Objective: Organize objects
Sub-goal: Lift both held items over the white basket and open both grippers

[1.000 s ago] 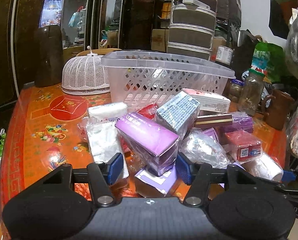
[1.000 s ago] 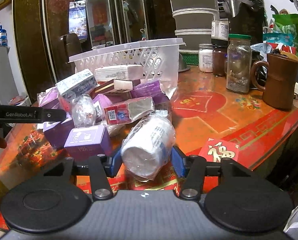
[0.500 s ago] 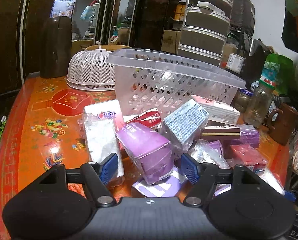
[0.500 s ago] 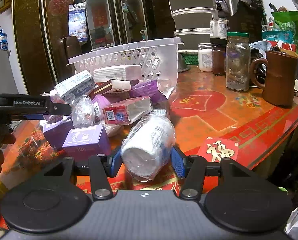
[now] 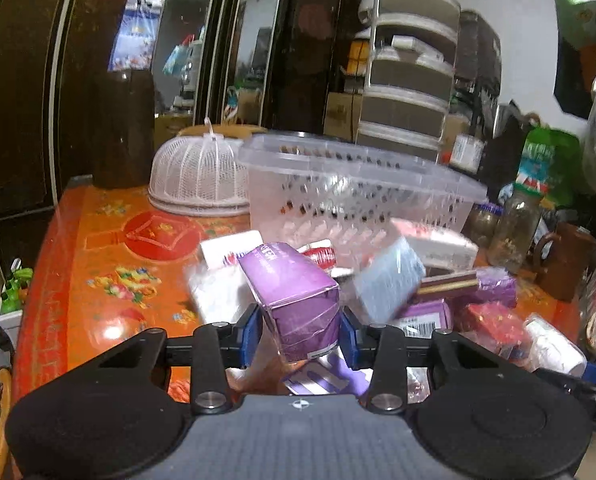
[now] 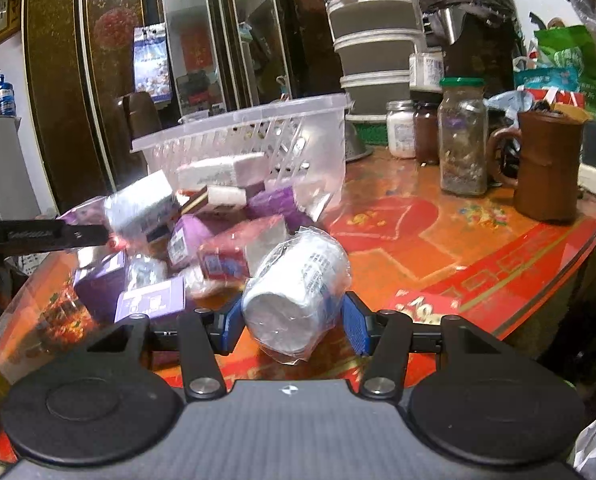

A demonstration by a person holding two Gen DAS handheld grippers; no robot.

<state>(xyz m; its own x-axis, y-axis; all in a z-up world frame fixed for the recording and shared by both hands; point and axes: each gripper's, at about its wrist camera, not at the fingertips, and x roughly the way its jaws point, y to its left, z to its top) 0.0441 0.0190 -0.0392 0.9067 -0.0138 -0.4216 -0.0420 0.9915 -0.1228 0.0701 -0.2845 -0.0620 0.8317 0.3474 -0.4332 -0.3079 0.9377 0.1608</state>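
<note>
**Now both grippers have a packet, the basket waits behind the pile**

Now my left gripper (image 5: 300,336) is closing on the purple box (image 5: 298,300), whose near end sits tilted between the blue pads (image 5: 250,334); they look to be pressing on its wrapped sides. My right gripper (image 6: 294,326) is clenched on the white roll in clear wrap (image 6: 298,292), which lies on its side with its round end toward me.

Behind the heap stands the clear plastic basket (image 5: 354,196), its slotted walls upright and its rim level. Through the holes I make out only dark specks and blur, so I cannot tell what is in it (the left view is smeared). A white flat packet (image 6: 222,170) leans against its front wall in the right view, outside it.

Loose on the red and orange table (image 5: 98,264), a grey-blue wrapped box (image 5: 386,284), a red packet (image 6: 238,250) and a small purple carton (image 6: 154,300) crowd together near the basket.

Further off, a white mesh food cover (image 5: 200,178) sits beside the basket. A glass jar (image 6: 462,148) with a green lid holds brownish matter in its lower part, and a brown jug (image 6: 546,168) stands just beside it.
</note>
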